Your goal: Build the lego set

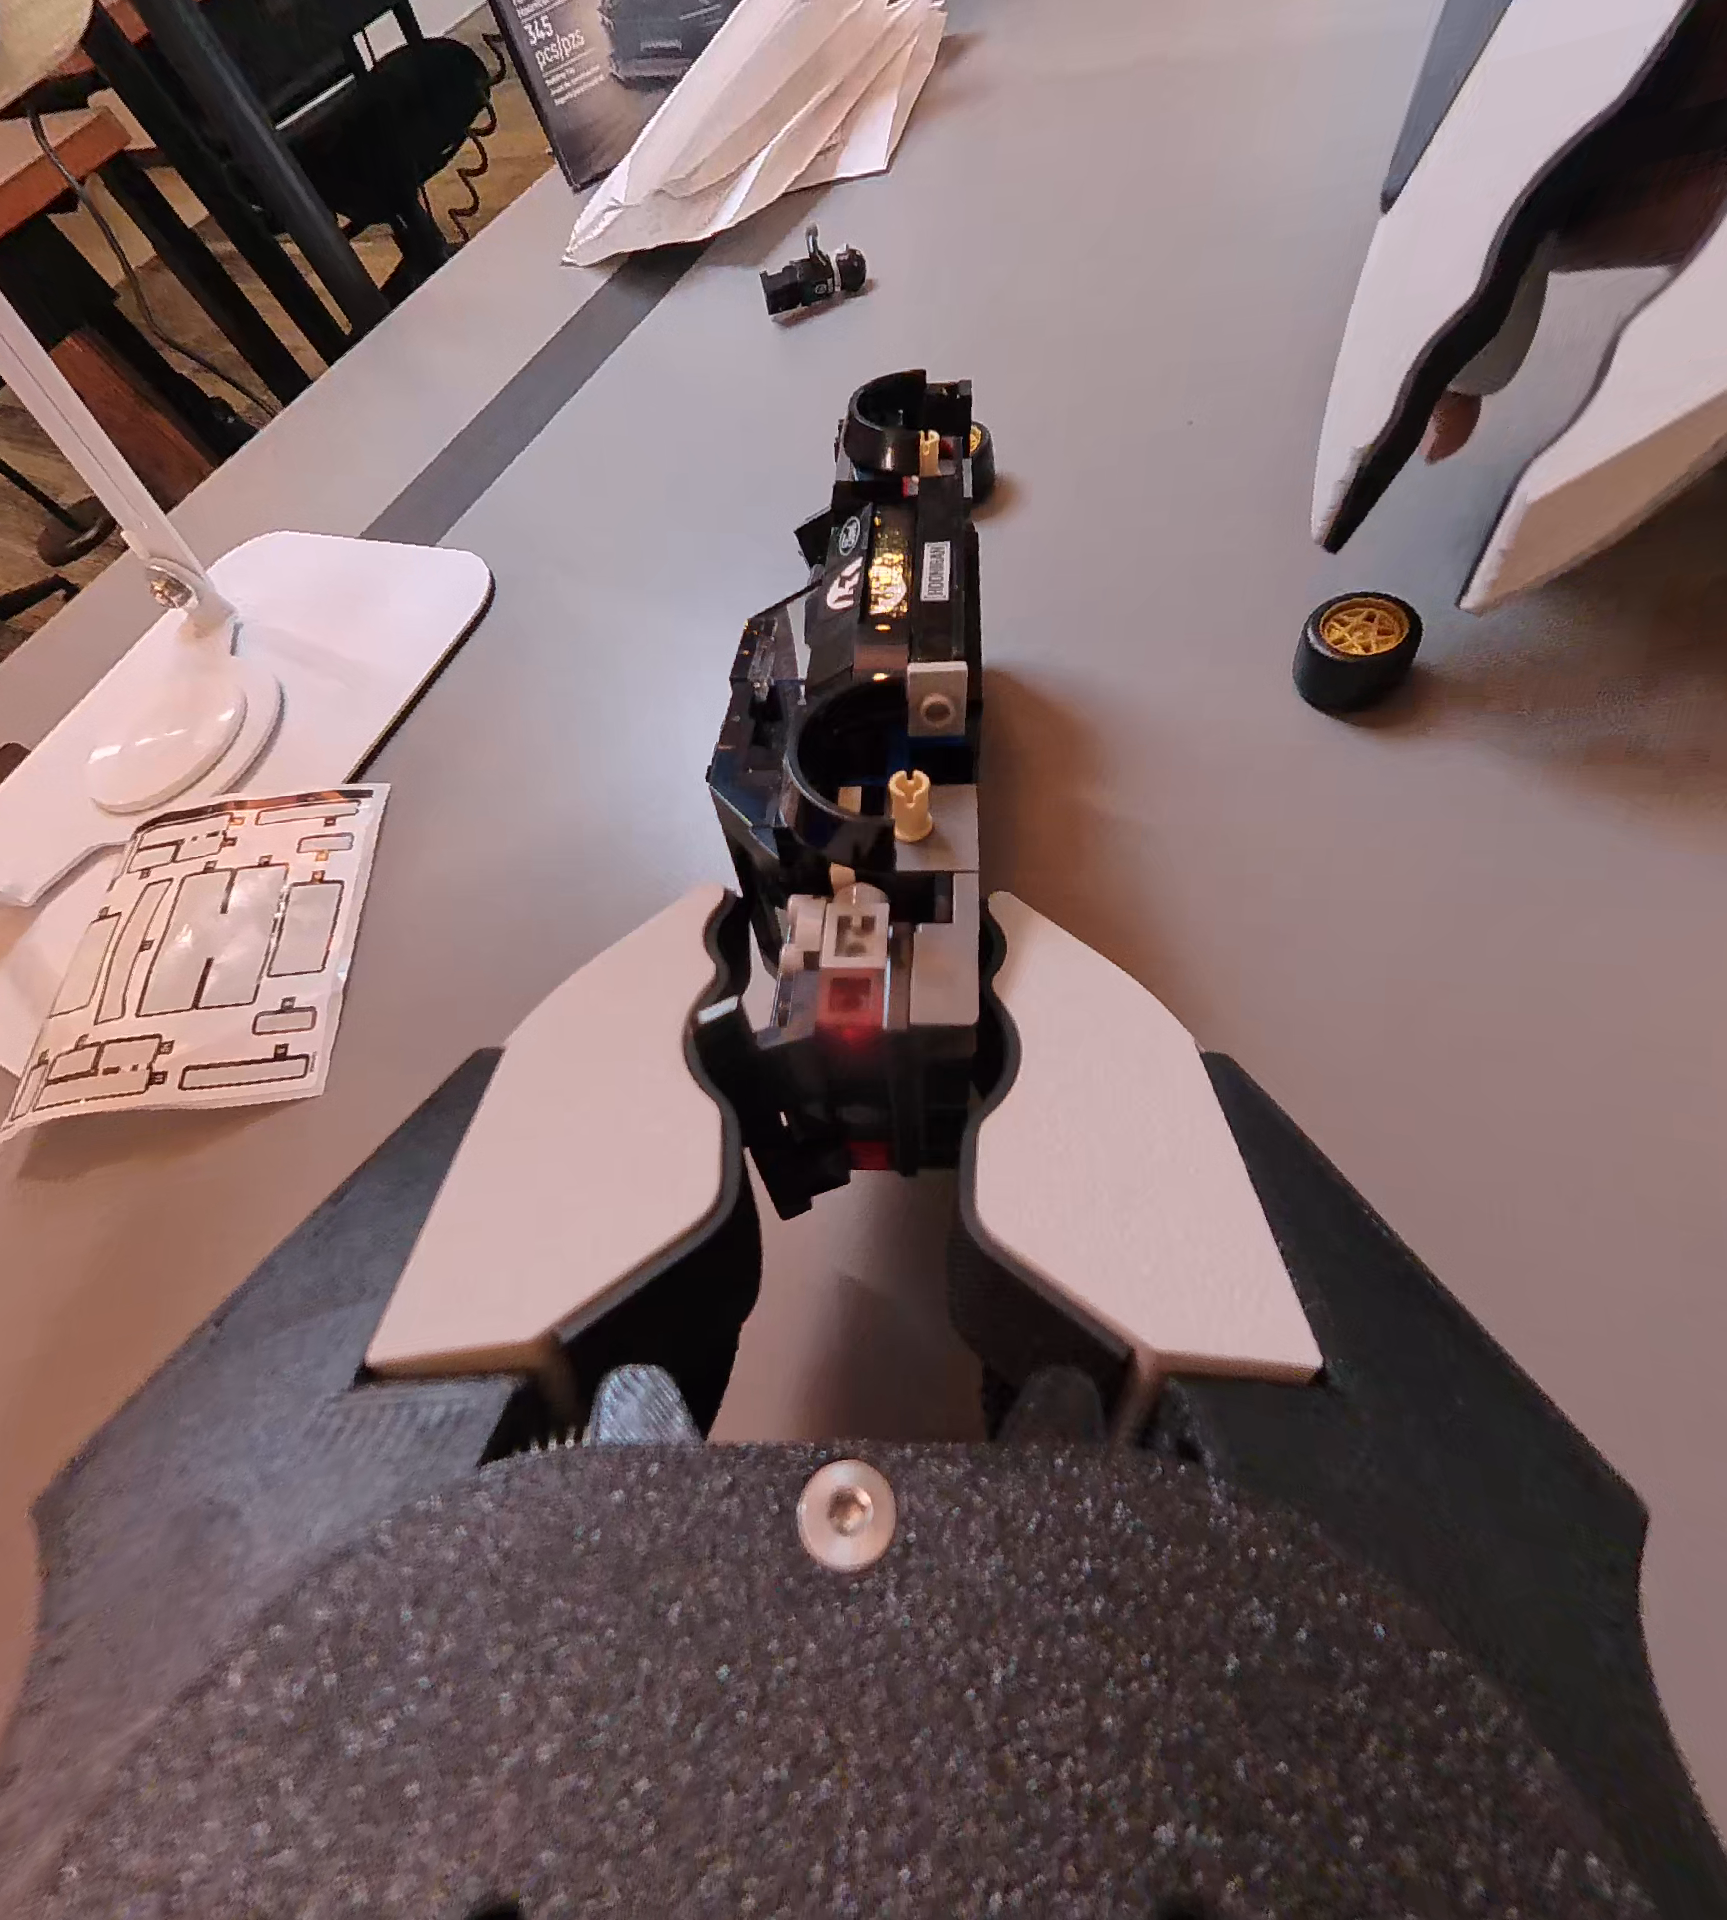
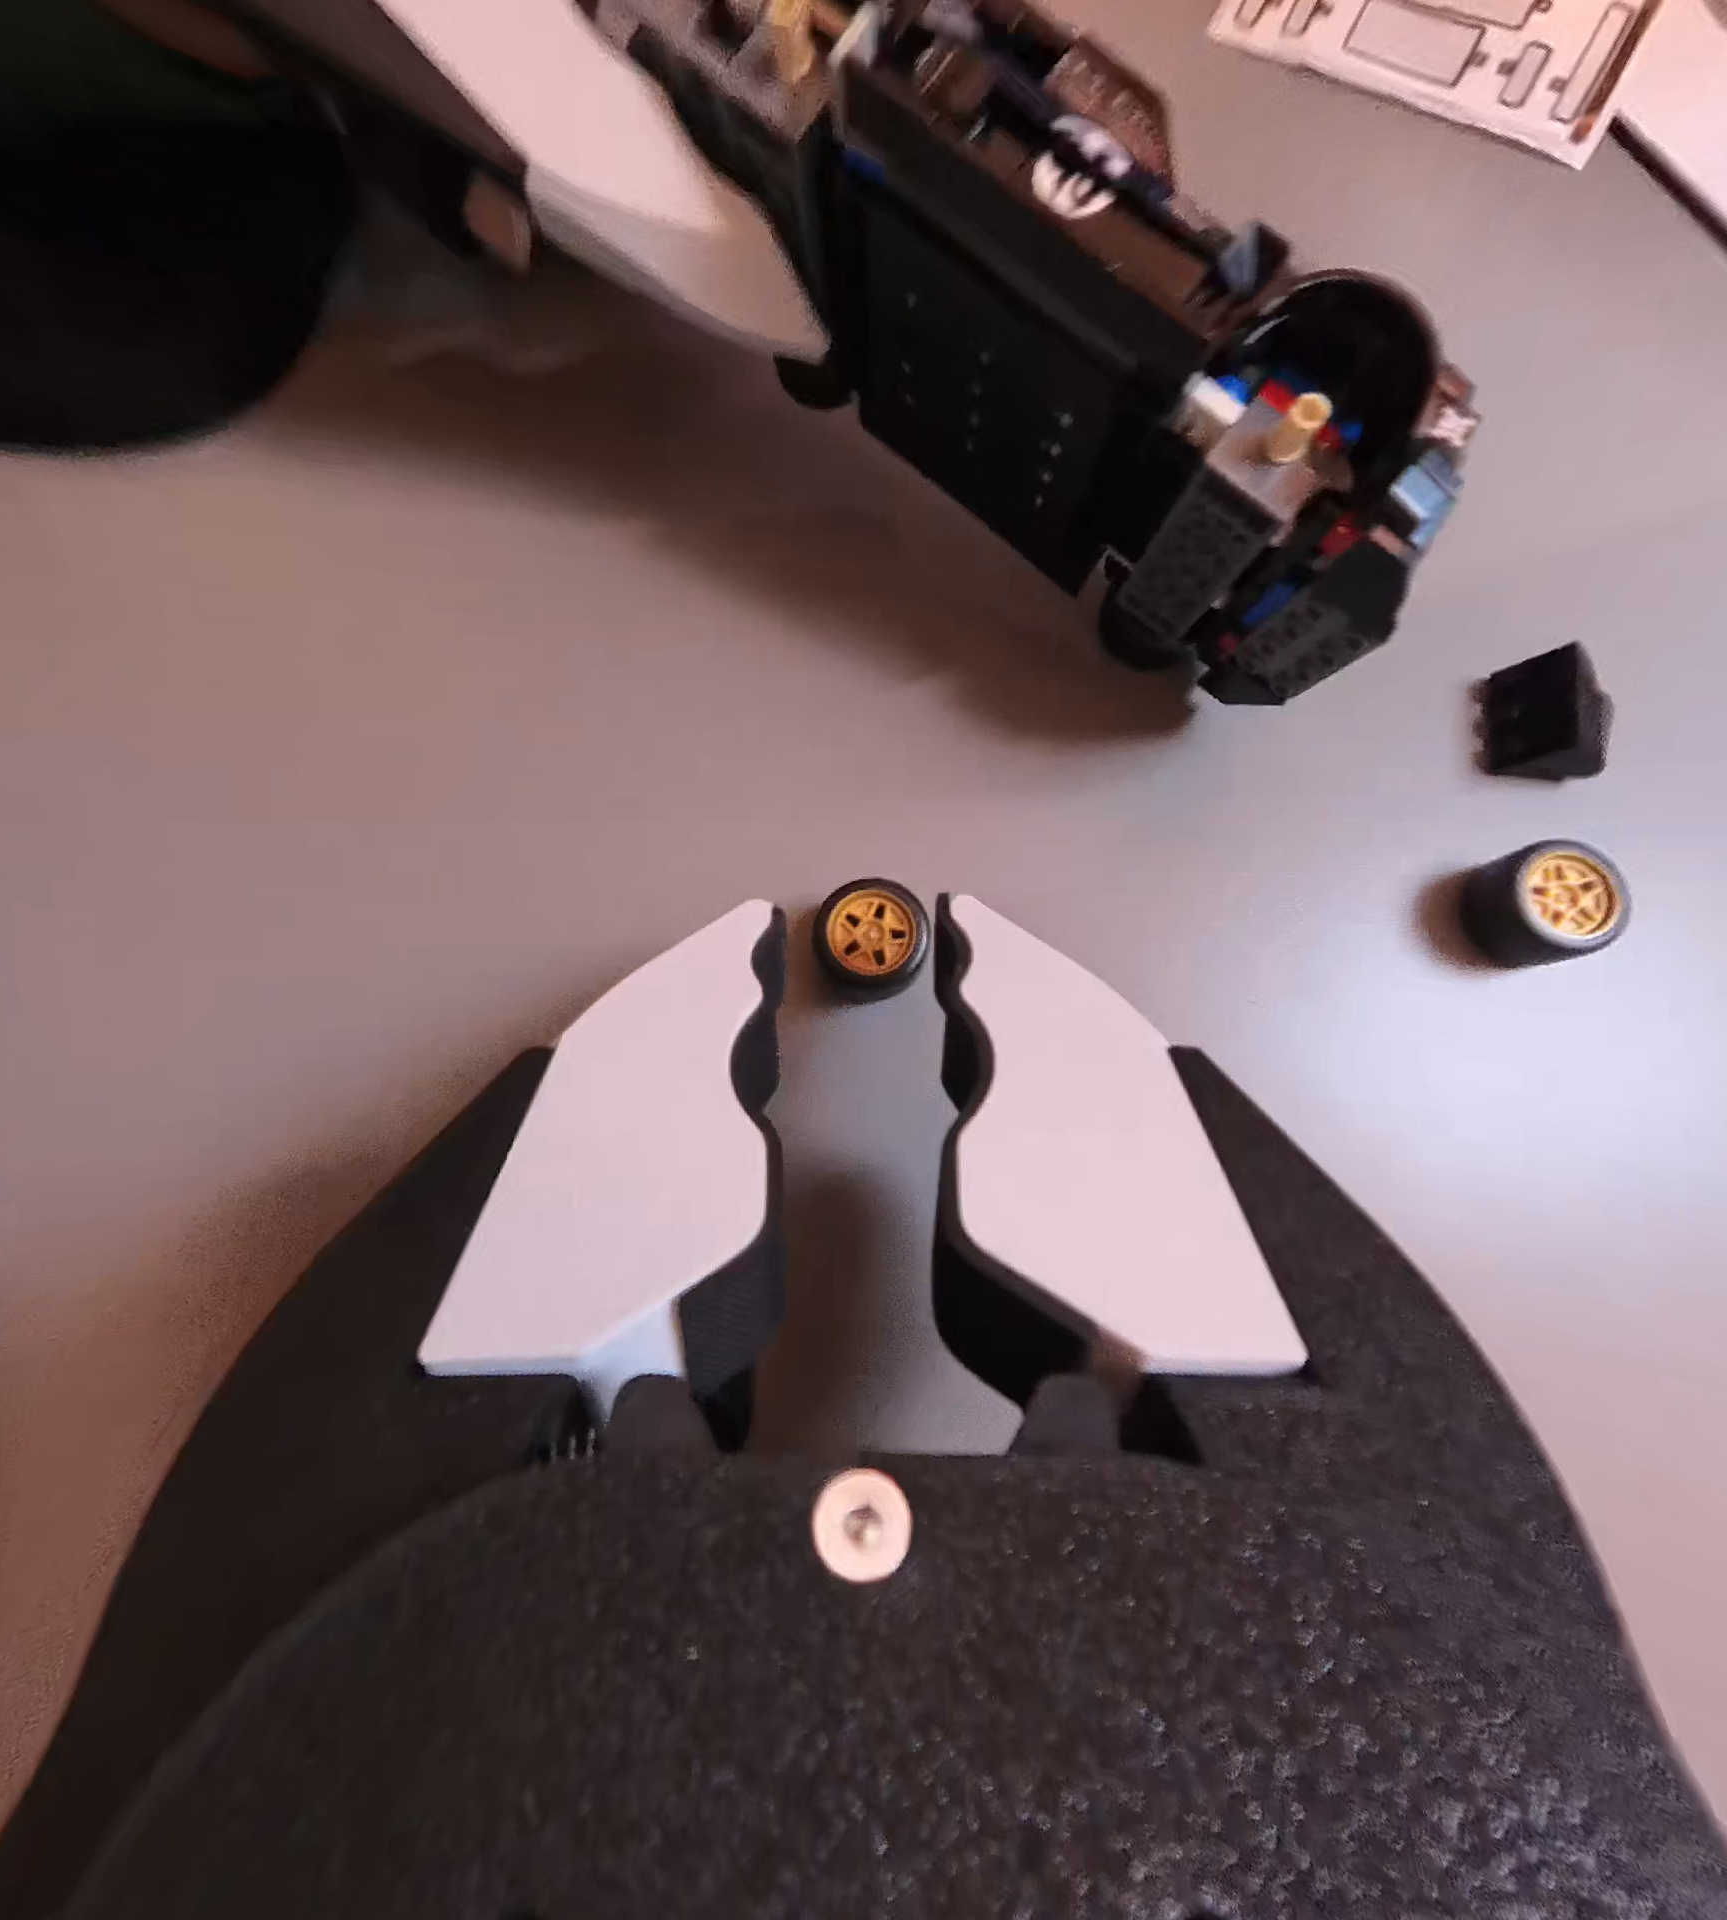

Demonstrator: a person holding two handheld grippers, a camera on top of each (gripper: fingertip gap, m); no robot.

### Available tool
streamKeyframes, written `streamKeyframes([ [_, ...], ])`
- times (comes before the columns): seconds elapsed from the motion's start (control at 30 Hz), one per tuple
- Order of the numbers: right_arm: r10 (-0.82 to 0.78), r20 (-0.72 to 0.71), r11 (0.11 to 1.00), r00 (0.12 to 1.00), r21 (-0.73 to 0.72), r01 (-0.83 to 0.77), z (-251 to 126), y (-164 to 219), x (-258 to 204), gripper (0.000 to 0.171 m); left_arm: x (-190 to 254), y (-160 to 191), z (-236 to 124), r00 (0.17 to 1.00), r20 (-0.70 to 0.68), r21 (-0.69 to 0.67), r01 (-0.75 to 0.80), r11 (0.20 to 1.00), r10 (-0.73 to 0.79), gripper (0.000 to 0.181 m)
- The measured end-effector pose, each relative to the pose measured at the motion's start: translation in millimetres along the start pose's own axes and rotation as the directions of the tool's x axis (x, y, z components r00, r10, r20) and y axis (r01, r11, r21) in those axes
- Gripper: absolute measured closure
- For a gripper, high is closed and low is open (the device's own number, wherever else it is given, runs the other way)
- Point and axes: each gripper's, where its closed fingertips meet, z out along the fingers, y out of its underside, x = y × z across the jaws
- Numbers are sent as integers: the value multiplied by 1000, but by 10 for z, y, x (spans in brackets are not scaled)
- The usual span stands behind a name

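1. The left gripper [image 1: 854, 1023] is clamped on one end of the car [image 1: 874, 665], which lies on its side on the table [image 1: 1254, 1039].
2. The right gripper [image 2: 864, 914] is part open, its fingers bracketing a wheel [image 2: 871, 938] near the car, apparently not yet pinching it.
3. Risk: the round rubbery tyre may roll or squirt from the smooth, scalloped fingers.
4. The car's tan axle peg [image 1: 909, 802] is thin; a skewed push could loosen bricks.

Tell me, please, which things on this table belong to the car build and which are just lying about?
Belongs to the job:
- black brick-built car body, clamped in the left gripper
- small gold-spoked wheel between the open right gripper's fingers
- second, larger gold-spoked wheel
- loose black sloped brick

Lying about:
- used sticker sheet
- white lamp base
- crumpled white paper bags
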Motion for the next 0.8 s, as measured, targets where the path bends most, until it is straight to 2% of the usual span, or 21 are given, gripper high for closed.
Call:
streamKeyframes([
  [0.07, -73, -41, 995, 997, -73, 70, 69, 73, -1, 142, -1, 0, 1, 1000, -1, 0, 1, 1000, -1, 140],
  [0.13, -76, -56, 990, 996, -121, 69, 157, 143, 20, 144, -2, 1, 0, 1000, 0, -1, -2, 1000, 2, 140],
  [0.23, -60, -64, 995, 996, -83, 55, 175, 39, 57, 146, 1, -1, -3, 1000, 2, -2, -7, 1000, 7, 140],
  [0.3, -61, -54, 997, 997, 38, 63, 117, -287, 31, 146, 1, -3, -1, 1000, 4, -1, -10, 1000, 10, 140],
  [0.37, -107, -57, 972, 993, 204, 117, 32, -778, -36, 146, 2, -7, 0, 1000, 3, 1, -12, 1000, 12, 140],
  [0.43, -174, -59, 940, 983, 287, 184, 21, -1173, -134, 147, 1, -10, 2, 1000, 4, 2, -17, 1000, 17, 140],
  [0.53, -285, -86, 923, 955, 245, 297, 220, -1366, -137, 147, -3, -4, 1, 1000, 3, 2, -4, 1000, 4, 140],
  [0.63, -297, -39, 932, 954, 206, 298, 394, -1359, -107, 147, -5, 1, -1, 1000, 1, -1, 3, 1000, -3, 140],
  [0.8, -340, -14, 933, 940, 122, 339, 418, -1353, -68, 147, -16, 12, 6, 999, -12, -5, 39, 999, -39, 140],
])
